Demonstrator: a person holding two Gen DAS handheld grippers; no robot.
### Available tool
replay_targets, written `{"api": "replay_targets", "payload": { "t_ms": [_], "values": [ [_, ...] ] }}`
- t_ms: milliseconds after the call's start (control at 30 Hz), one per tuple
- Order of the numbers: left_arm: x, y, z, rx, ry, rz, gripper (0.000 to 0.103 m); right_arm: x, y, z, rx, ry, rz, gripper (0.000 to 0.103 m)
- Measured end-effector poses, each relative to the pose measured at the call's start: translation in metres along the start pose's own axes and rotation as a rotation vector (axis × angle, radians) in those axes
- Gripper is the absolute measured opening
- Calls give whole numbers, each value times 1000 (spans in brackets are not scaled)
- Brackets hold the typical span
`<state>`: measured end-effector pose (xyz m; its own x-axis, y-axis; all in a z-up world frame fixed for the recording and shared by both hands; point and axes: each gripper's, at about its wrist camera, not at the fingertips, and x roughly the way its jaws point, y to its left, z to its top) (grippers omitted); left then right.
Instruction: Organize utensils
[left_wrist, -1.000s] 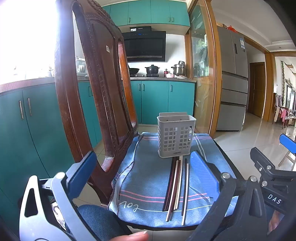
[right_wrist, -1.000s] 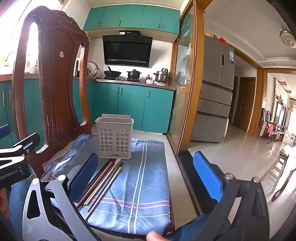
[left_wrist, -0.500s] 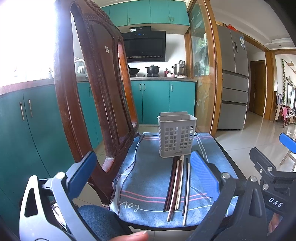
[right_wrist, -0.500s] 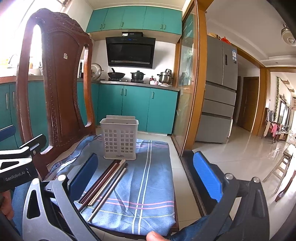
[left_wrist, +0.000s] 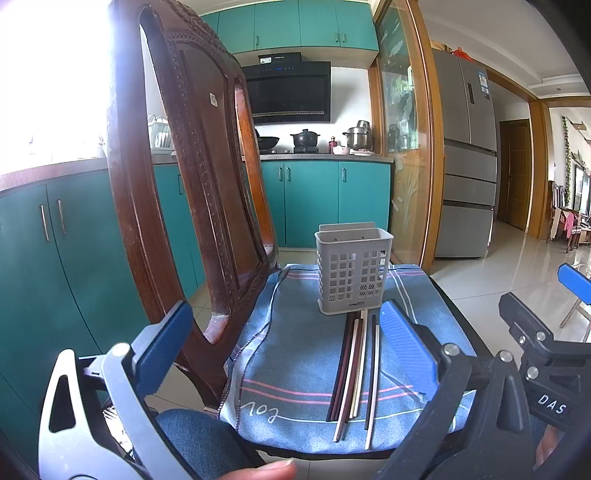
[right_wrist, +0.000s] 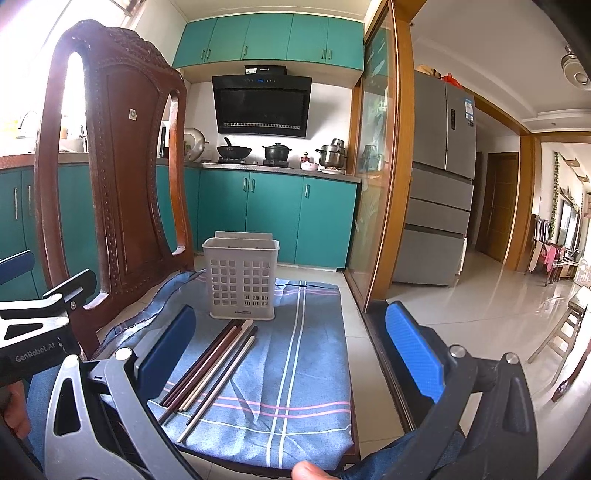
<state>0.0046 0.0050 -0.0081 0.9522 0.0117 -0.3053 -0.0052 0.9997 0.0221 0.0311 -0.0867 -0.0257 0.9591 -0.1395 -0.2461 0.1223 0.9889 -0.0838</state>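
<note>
Chopsticks (left_wrist: 354, 373) lie loose in a bundle on a blue striped cloth (left_wrist: 295, 354) spread over the seat of a dark wooden chair (left_wrist: 192, 177). Mixed colours: dark brown, reddish, cream, black. Far tips sit just in front of the utensil holder (left_wrist: 352, 275), close to its base; near ends reach toward the cloth's front edge. One dark stick and one cream stick lie slightly apart from the bundle, on its right side in the left wrist view.

Utensil holder, a grey plastic basket with a square-hole grid front, stands upright on the cloth, toward the far end of the seat. Nothing shows above its rim. In the right wrist view the same holder (right_wrist: 242, 277) sits beyond the chopsticks (right_wrist: 212, 369), which fan diagonally on the cloth (right_wrist: 306, 354).

Left hand-held gripper (left_wrist: 284, 354) hangs above the near part of the seat, short of the holder, blue pads spread wide, nothing between them. Right pad (left_wrist: 406, 354) sits just right of the chopsticks in frame; contact cannot be told.

Right hand-held gripper (right_wrist: 291, 354) also short of the holder, jaws spread wide, empty. Left pad (right_wrist: 166, 354) overlaps the near ends of the bundle in frame.

Chair back rises left of the holder. Teal kitchen cabinets (right_wrist: 273, 218) and a stove with pots stand behind the holder; grey fridge (right_wrist: 439, 184) to its right. A fingertip (left_wrist: 266, 470) and denim-clad legs show at the bottom edge.
</note>
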Motion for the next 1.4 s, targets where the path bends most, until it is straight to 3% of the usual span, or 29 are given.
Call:
{"api": "replay_targets", "payload": {
  "t_ms": [1400],
  "values": [
    [-1, -2, 1, 8, 0, 1, 100, -3, -1, -1, 3, -1, 6, 100]
  ]
}}
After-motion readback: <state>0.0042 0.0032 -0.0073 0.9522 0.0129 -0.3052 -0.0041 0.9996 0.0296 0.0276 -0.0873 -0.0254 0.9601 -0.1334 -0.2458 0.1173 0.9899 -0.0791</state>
